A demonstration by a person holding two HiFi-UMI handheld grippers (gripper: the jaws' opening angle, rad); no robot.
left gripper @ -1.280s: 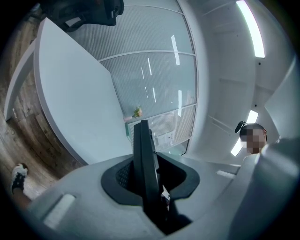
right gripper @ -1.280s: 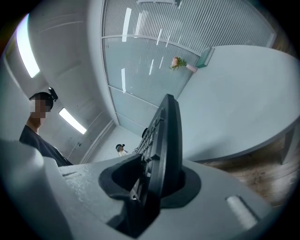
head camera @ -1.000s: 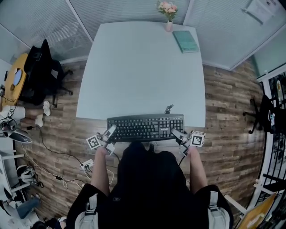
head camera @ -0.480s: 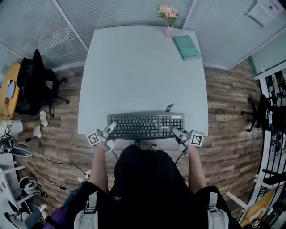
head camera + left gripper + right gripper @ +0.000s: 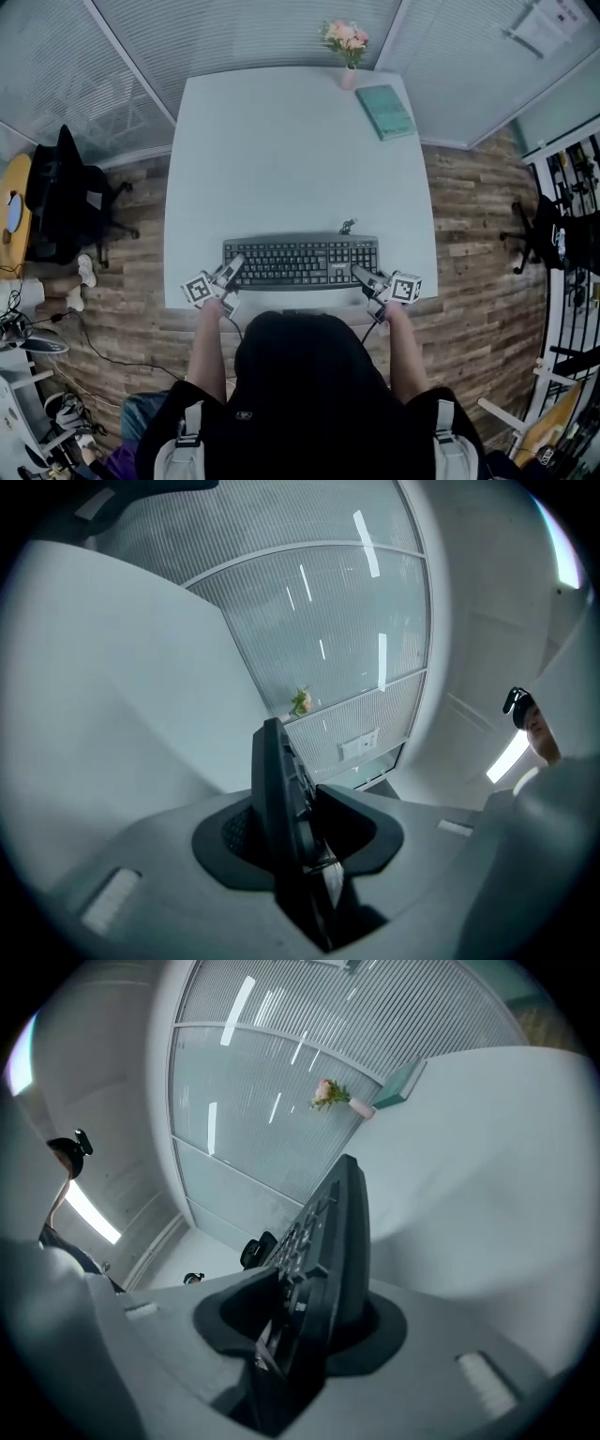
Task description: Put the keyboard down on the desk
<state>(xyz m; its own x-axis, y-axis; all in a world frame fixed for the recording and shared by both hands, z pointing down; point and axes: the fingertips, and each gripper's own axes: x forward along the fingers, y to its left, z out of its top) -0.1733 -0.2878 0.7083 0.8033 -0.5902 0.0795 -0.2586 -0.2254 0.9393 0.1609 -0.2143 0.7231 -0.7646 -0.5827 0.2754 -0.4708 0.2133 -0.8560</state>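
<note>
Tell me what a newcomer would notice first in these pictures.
A black plastic keyboard lies along the near edge of the large white square desk, its ends between the fingers of the left gripper and right gripper, which have just been opening. At the far edge sit a small vase of pink flowers and a flat teal book.
</note>
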